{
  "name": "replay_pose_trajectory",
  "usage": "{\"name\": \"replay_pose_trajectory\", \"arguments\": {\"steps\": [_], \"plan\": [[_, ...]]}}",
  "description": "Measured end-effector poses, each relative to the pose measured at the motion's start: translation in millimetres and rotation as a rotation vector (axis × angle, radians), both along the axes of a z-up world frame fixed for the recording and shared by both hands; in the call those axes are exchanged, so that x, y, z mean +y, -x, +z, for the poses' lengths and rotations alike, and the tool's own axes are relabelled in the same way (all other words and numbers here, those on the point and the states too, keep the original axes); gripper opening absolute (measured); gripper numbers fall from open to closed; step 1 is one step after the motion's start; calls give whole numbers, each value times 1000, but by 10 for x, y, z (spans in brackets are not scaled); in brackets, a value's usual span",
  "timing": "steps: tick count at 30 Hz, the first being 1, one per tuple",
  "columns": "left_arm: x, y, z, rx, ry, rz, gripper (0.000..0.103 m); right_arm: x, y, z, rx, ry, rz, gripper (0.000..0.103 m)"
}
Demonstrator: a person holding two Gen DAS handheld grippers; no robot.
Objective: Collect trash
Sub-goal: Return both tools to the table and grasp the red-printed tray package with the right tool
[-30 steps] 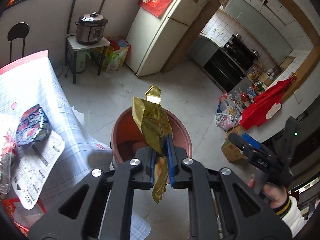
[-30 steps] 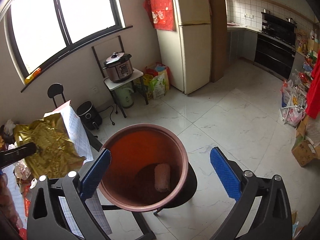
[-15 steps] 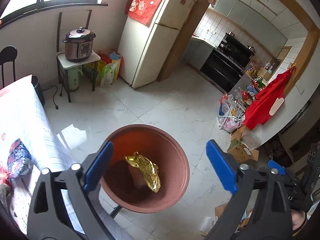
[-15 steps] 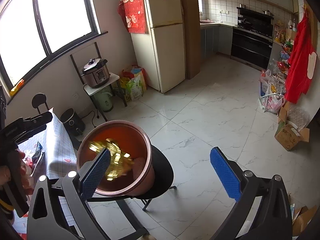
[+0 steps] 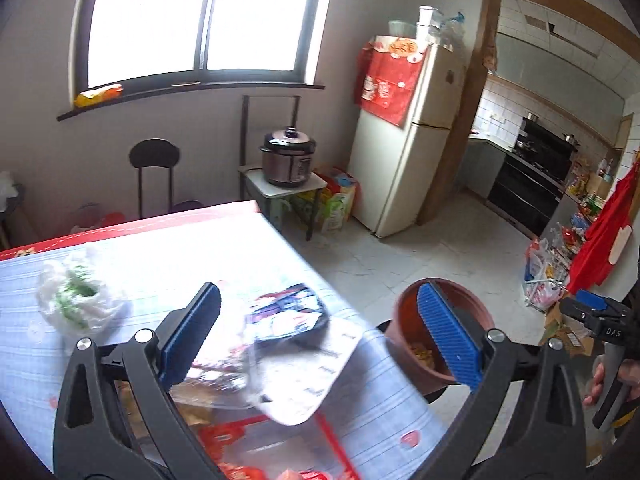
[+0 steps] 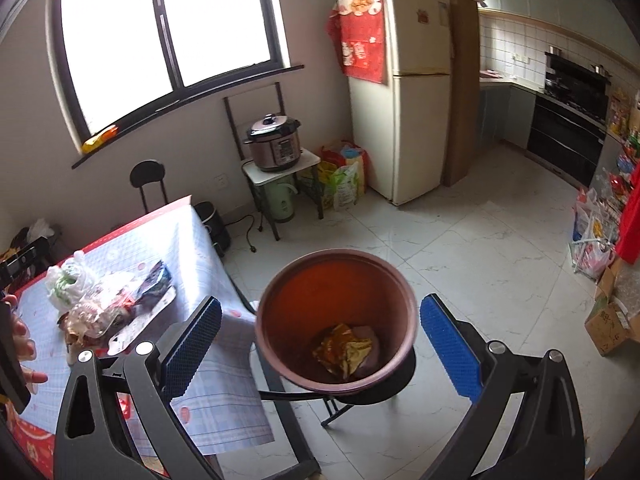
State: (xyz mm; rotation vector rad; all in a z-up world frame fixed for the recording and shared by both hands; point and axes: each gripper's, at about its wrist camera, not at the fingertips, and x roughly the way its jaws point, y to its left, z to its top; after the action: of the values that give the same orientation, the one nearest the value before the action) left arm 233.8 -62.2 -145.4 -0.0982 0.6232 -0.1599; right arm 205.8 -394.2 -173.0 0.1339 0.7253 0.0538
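Note:
A brown-red bin (image 6: 336,316) stands on a black stool beside the table; a crumpled gold wrapper (image 6: 342,350) lies in its bottom. My right gripper (image 6: 320,348) is open and empty, above the bin. My left gripper (image 5: 318,340) is open and empty, above the table's litter: a dark snack packet (image 5: 288,314), a white paper sheet (image 5: 304,380), clear and red wrappers (image 5: 216,384) and a white plastic bag with greens (image 5: 76,300). The bin also shows in the left wrist view (image 5: 424,332), partly behind my right finger. The litter shows in the right wrist view (image 6: 116,300).
The table (image 5: 224,248) has a pale checked cloth with a red border. A black chair (image 5: 154,172) stands behind it. A pressure cooker (image 5: 288,156) sits on a small stand by the fridge (image 5: 404,140). Bags and boxes (image 6: 600,264) line the right wall.
My left gripper opened and dropped the gold wrapper into the bin, then swung left over the table's litter. My right gripper stayed open and moved back over the bin.

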Motion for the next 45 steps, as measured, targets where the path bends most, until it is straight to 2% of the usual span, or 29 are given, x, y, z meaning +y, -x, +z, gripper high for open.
{"name": "replay_pose_trajectory", "arguments": {"steps": [4,7,12,15,18,22,25,27,30,33,35,37,45], "plan": [[743,437,-66,12,-53,124,97,649,-7,-128,47,2,117,98],[1143,788,-149,25,-82,192,97,1126,-18,-276,100,-11,209,98],[1737,1230,-391,78,-36,288,97,1801,-24,-569,192,-42,330,98],[1994,1424,-536,98,-8,334,97,2111,-86,-764,241,-46,364,98],[2255,1583,-662,117,31,379,97,2344,-161,-1021,316,-36,386,81],[2485,1728,-826,148,61,425,97,2484,-248,-1365,414,-64,341,65],[2625,1801,-922,169,78,452,97,2535,-285,-1511,447,-76,304,59],[2709,1832,-982,185,95,462,97,2580,-281,-1556,454,-73,291,57],[2794,1861,-1051,205,116,468,97,2651,-285,-1591,466,-53,293,46],[2810,1849,-1096,222,128,455,97,2710,-251,-1589,475,-42,300,34],[2805,1824,-1125,230,137,443,97,2731,-221,-1577,476,-34,298,21],[2786,1786,-1145,235,154,424,97,2709,-182,-1560,478,-43,297,14],[2604,1565,-1181,252,194,321,95,2557,0,-1477,465,-84,297,11]]}}
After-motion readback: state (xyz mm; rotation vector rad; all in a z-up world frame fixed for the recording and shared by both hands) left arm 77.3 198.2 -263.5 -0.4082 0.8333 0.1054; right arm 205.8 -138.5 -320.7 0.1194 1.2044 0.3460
